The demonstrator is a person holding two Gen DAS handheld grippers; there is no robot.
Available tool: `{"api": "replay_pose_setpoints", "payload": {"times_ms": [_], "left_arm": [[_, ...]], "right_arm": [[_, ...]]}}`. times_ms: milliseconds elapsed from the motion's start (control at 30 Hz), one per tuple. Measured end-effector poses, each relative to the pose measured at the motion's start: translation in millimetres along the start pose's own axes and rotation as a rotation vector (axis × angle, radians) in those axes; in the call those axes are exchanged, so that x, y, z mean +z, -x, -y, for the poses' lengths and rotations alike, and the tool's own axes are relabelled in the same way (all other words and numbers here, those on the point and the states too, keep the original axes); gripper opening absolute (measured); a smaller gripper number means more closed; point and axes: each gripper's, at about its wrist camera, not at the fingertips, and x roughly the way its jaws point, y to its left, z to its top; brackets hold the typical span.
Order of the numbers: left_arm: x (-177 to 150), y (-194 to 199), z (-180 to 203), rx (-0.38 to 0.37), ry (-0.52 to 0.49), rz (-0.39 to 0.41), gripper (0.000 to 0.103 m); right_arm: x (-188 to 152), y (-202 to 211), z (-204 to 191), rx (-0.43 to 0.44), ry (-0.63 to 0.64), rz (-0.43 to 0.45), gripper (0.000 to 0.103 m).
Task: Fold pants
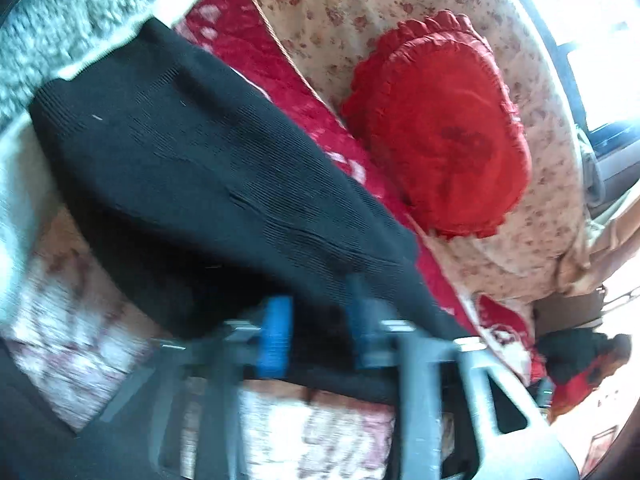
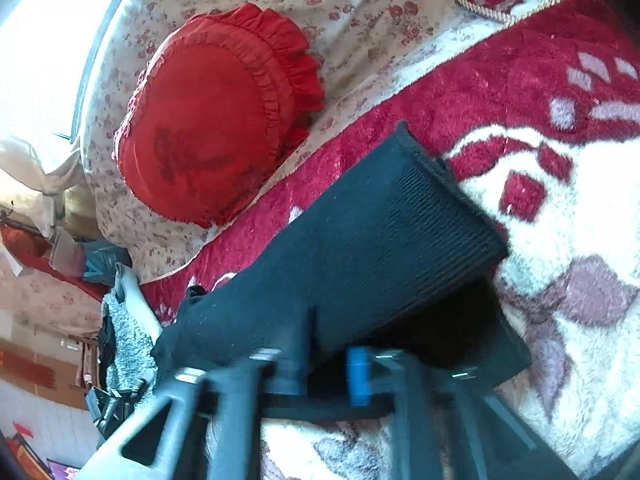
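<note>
With the left gripper (image 1: 316, 334) and right gripper (image 2: 328, 368) each pinched shut on the near edge of the black pants (image 1: 192, 152), draped over the blanket (image 2: 560, 208) toward twelve o'clock, uneven pulling could slip the knit free.

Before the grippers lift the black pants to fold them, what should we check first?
1. Left gripper shut on the pants: ok.
2. Right gripper shut on the pants: ok.
3. Red pillow clear of the pants: ok.
4. Pants lying on the red and white blanket, not hanging off: ok.
5. Pant legs lined up evenly: cannot tell.
</note>
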Motion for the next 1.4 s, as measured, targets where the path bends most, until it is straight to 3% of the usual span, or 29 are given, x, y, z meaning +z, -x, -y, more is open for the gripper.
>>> {"api": "replay_pose_setpoints", "payload": {"times_ms": [200,300,367,467,533,633,800,833,900,933,967,1100,1167,1400], "left_arm": [[2,27,0,-0.034,-0.053,0.052,0.006],[-5,31,3,0.003,-0.107,0.066,0.006],[-13,19,-1,0.048,-0.115,0.031,0.006],[-21,12,-10,0.088,-0.117,0.004,0.006],[-22,14,-18,0.083,-0.106,-0.012,0.006],[-18,23,-22,0.069,-0.101,-0.022,0.007],[-10,55,-15,0.135,-0.159,0.048,0.007],[-7,60,-15,0.141,-0.162,0.061,0.008],[0,69,-18,0.158,-0.157,0.089,0.025],[4,72,-21,0.164,-0.150,0.101,0.041],[7,72,-23,0.170,-0.144,0.111,0.050],[19,60,-33,0.239,-0.139,0.107,0.050],[23,47,-37,0.281,-0.152,0.086,0.050],[37,19,-49,0.328,-0.176,0.035,0.050]], "right_arm": [[-8,33,-40,0.019,0.152,0.032,0.005],[-18,42,-53,-0.032,0.223,0.025,0.005],[-18,30,-42,-0.095,0.213,0.009,0.005],[-16,9,-8,-0.182,0.085,-0.076,0.012],[-18,19,0,-0.158,0.053,-0.059,0.017],[-16,36,1,-0.262,0.077,-0.028,0.020],[-6,73,-6,-0.364,0.100,0.094,0.020],[-5,76,-15,-0.375,0.122,0.119,0.020],[-1,79,-31,-0.368,0.186,0.161,0.020],[1,74,-42,-0.361,0.232,0.165,0.020],[2,66,-51,-0.351,0.275,0.148,0.020],[0,17,-65,-0.313,0.356,0.007,0.020],[-1,-5,-59,-0.370,0.366,-0.027,0.020],[22,-27,-45,-0.426,0.349,0.011,0.020]]}}
